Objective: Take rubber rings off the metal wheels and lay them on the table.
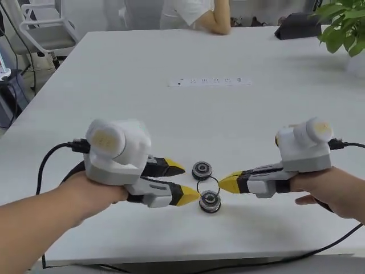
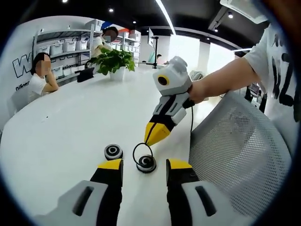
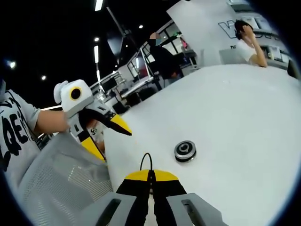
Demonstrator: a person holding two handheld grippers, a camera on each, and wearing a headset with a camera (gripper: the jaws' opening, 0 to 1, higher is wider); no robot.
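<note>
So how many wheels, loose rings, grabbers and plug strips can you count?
Round metal wheels: 2
Thin black rubber ring, loose: 1
Yellow-tipped grippers, left gripper and right gripper: 2
White power strip: 1
Total: 6

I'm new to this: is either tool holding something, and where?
The right gripper pinches the black rubber ring at its rim; the left gripper is open.

A broad white desk (image 1: 171,57) carries a power strip (image 1: 210,82) at upper centre, with a leafy plant (image 1: 345,25) upper right and an office chair (image 1: 45,28) upper left. Storage shelves (image 2: 61,47) line the wall; ceiling lights (image 2: 164,16) glow overhead.
</note>
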